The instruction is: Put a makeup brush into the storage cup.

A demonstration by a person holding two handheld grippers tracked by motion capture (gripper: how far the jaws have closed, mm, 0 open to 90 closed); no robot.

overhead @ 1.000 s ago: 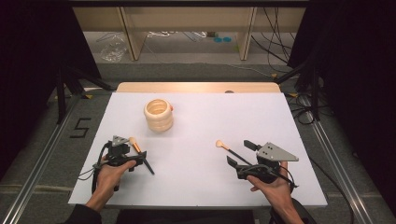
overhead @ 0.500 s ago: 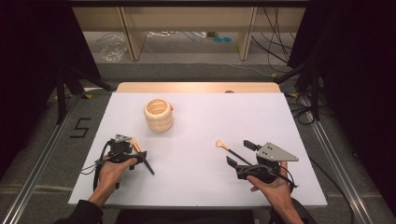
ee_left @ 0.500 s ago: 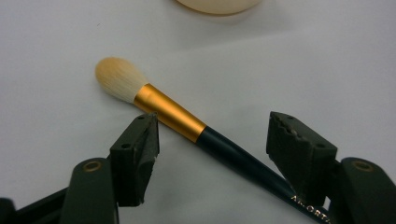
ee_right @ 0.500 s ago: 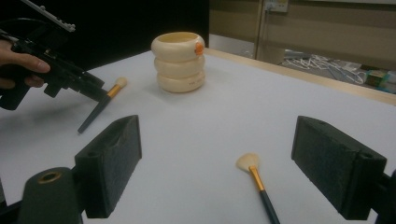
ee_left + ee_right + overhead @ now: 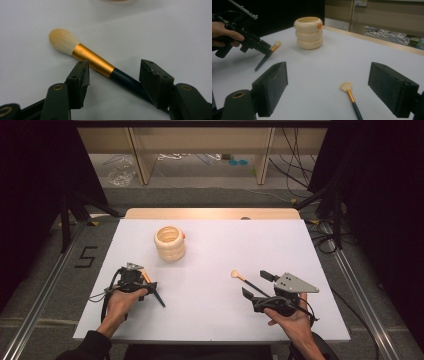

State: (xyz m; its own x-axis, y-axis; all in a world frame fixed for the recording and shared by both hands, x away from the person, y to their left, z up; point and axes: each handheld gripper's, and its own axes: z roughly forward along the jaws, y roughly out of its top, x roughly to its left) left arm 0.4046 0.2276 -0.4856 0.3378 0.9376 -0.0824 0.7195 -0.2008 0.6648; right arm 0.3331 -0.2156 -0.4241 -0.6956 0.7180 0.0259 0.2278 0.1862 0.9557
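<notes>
Two makeup brushes lie on the white surface [image 5: 210,245]. Left tongs [image 5: 113,71], closing, straddle the gold-banded brush [image 5: 95,61], seemingly not pinching yet; right tongs [image 5: 328,85] spread around the other brush [image 5: 350,98].

Cream-bristled brush [image 5: 100,63] with gold ferrule and dark handle, cream ribbed holder [image 5: 170,242], white table [image 5: 220,250], black grippers.

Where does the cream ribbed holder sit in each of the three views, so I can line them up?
High view: the cream ribbed holder stands upright left of centre, beyond the left gripper.
Left gripper view: a cream sliver at the top edge may be its base; too little to tell.
Right gripper view: holder upper centre-left.
Shared landmark: the gold-banded brush, lying beside the holder.
</notes>
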